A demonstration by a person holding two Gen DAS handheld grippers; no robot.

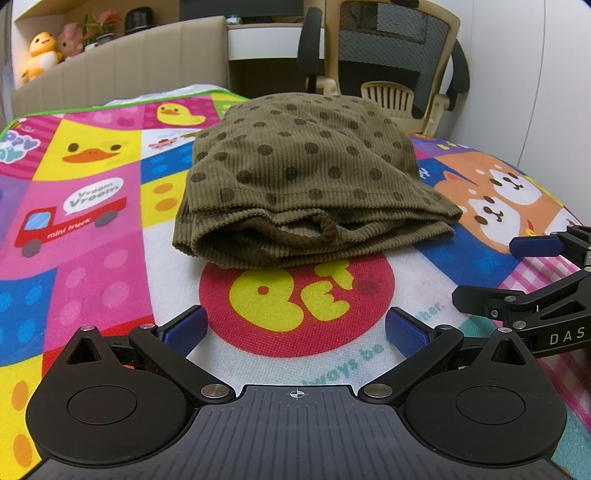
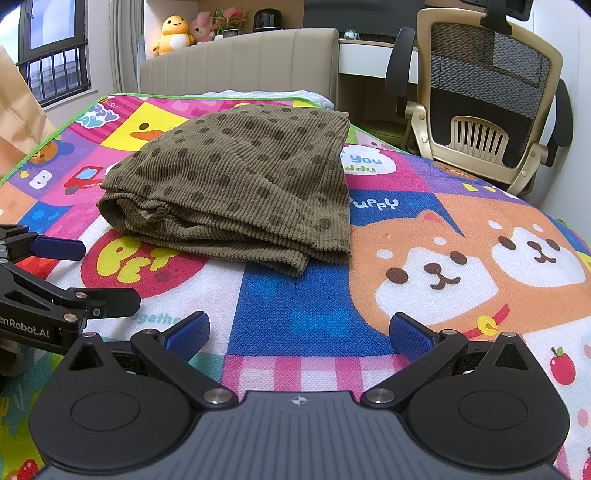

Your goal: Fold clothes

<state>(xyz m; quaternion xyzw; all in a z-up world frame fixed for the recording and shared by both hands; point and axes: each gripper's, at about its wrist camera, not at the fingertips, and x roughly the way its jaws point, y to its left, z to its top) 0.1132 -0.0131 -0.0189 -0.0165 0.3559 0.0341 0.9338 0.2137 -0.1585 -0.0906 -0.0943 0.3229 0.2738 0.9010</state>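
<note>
Left wrist view: the left gripper (image 1: 295, 330) hangs low over the play mat (image 1: 92, 229) with its blue-padded fingers spread wide and nothing between them. Ahead of it, past a red circle with yellow letters printed on the mat, lies the folded garment (image 1: 299, 184), an olive-brown corduroy piece with dark dots, stacked in several layers with its thick folded edge facing the camera. The fingertips are near that edge but apart from it. At the right edge of this view the right gripper (image 1: 517, 273) comes in from the side, its fingers also parted and empty, beside the garment's right corner without touching it.

In the right wrist view the right gripper (image 2: 299, 332) is spread wide too, over a blue and pink-check patch of mat, and the folded garment (image 2: 240, 184) sits ahead and to the left, clear of the fingers. The left gripper (image 2: 85, 271) shows at the left edge, just in front of the garment's near-left corner.

Beyond the mat stand a beige padded headboard (image 2: 240, 59), a mesh-backed office chair (image 2: 487, 92) by a desk, and a shelf with a yellow plush duck (image 2: 173, 33). Nothing lies between either gripper and the garment.
</note>
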